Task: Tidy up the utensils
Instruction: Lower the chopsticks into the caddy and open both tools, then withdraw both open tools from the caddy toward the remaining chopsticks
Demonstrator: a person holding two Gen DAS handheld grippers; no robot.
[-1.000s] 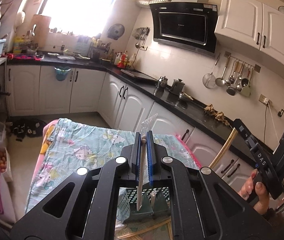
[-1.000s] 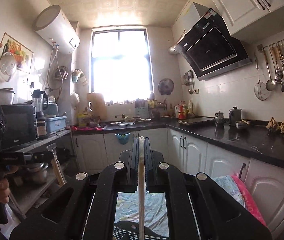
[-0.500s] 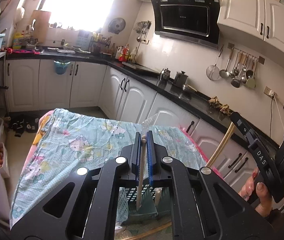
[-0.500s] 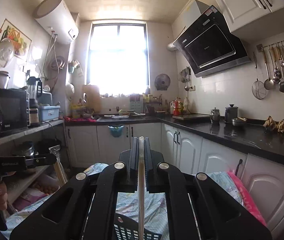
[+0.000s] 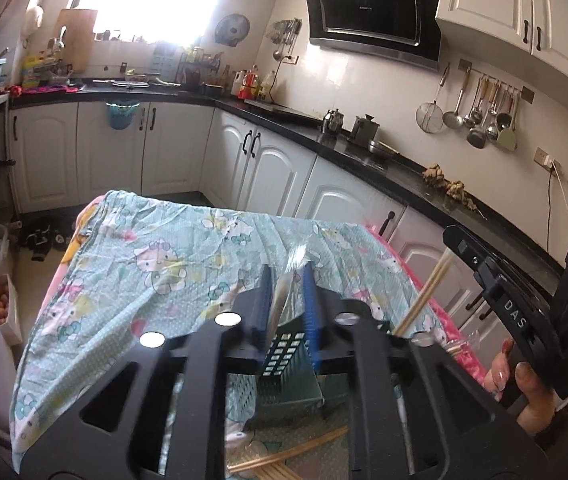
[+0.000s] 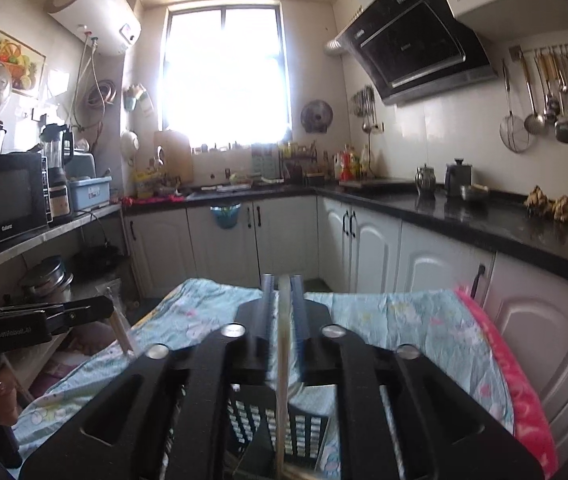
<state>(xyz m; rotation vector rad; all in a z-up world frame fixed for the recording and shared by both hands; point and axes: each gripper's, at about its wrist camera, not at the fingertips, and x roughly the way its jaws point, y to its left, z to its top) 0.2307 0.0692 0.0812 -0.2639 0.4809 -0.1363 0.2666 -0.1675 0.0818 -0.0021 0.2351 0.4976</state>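
**Step in hand: lowering held utensils toward the basket**

Landmark for all positions: the perforated basket (image 5: 284,376).

1. Left tool (image 5: 288,300). My left tool is narrow, its blue pads (image 5: 311,312) closed on a slim wrapped utensil (image 5: 280,300), blurred; I cannot tell its type. It hangs directly above the basket, tip pointing down toward the basket's opening.

2. Right tool (image 6: 283,300). My right tool is likewise narrow, gripping a pale chopstick (image 6: 283,360) that runs down between the pads toward the basket. In the left wrist view the same tool stands to the right of the basket, with the stick slanting toward it.

3. Loose stock. More chopsticks (image 5: 284,454) lie on the cloth just on the near side of the basket, outside it.

4. Support surface. The basket stands on a counter covered by a patterned cloth (image 5: 156,264), which extends well beyond the basket on its far side. Kitchen cabinets (image 5: 164,148) lie further off.

Judgement: the task is at the insertion step, with both held items above the basket and not yet released. The next move calls for lining each tip over one compartment, lowering until the tip is inside the wall, then widening the tool. The sticks beside the basket remain to be collected.
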